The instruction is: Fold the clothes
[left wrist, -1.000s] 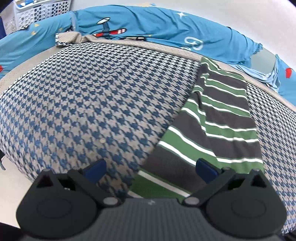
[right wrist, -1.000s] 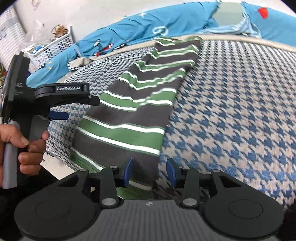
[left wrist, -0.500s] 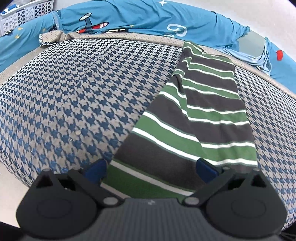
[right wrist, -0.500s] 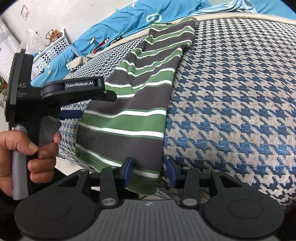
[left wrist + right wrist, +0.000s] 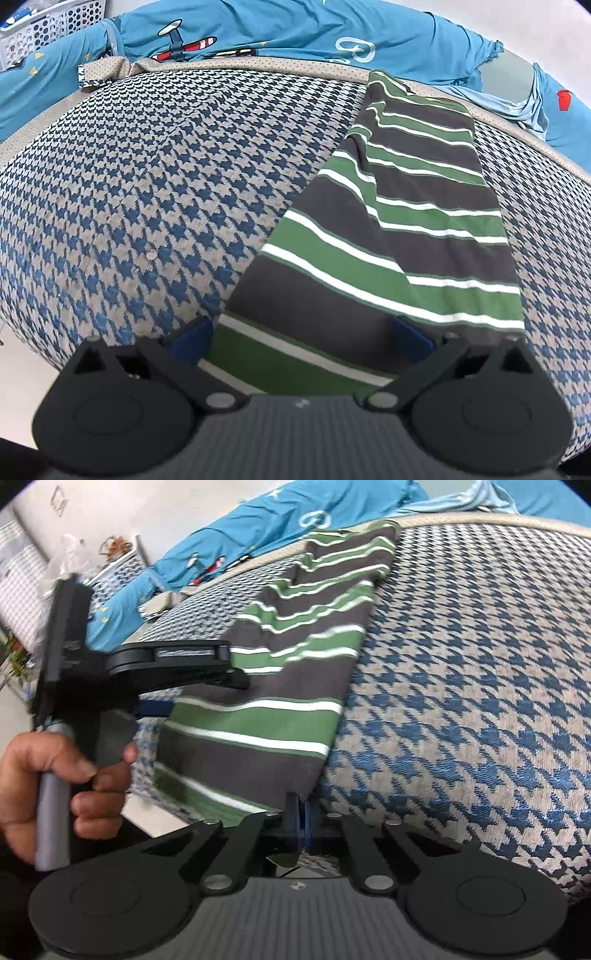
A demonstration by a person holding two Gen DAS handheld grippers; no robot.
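1. Houndstooth cover (image 5: 147,184), woven in blue and grey, spreads over the whole padded surface, bordered at its far edge by a beige dotted band (image 5: 258,64).
2. Blue bedding (image 5: 277,29) printed with a red-winged plane lies bunched along the far side, past that band.
3. Striped garment (image 5: 388,240), in grey, green and white, lies folded into 1 long strip on the right part of the cover, running from the near edge to the far band; its near end hangs over the edge.
4. White perforated basket (image 5: 48,26) sits at the far left corner.
5. Left gripper (image 5: 303,339) has its jaws spread wide, 1 blue pad at each side of the garment's near end, holding nothing; a hand (image 5: 62,779) grips its handle in the right wrist view.
6. Right gripper (image 5: 301,823) has its 2 blue pads pressed together at the garment's near right corner, pinching the hem.
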